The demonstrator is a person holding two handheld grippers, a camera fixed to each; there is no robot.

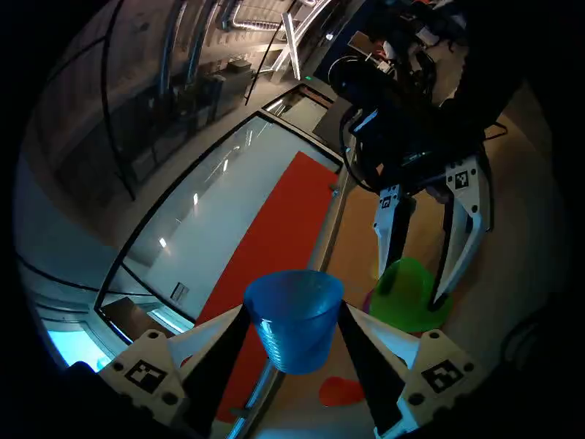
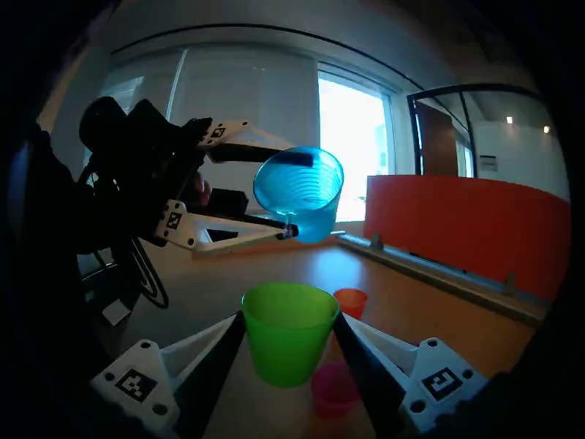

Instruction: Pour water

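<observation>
In the left gripper view my left gripper [image 1: 295, 329] is shut on a blue translucent cup [image 1: 294, 318], tipped over on its side. Beyond it, my right gripper [image 1: 413, 282] holds a green cup [image 1: 406, 293] between its fingers. In the right gripper view the green cup [image 2: 289, 329] stands upright in my right gripper [image 2: 287, 333], low over the wooden table [image 2: 409, 293]. The blue cup [image 2: 300, 190] hangs above and behind it, tilted with its mouth toward the camera, clamped by the left gripper [image 2: 289, 194]. I cannot see water.
A small orange cup [image 2: 351, 300] and a pink cup [image 2: 334, 388] stand on the table by the green cup. An orange-red partition [image 2: 475, 219] with a metal rail lines the table's far edge. A bright window [image 2: 351, 146] is behind.
</observation>
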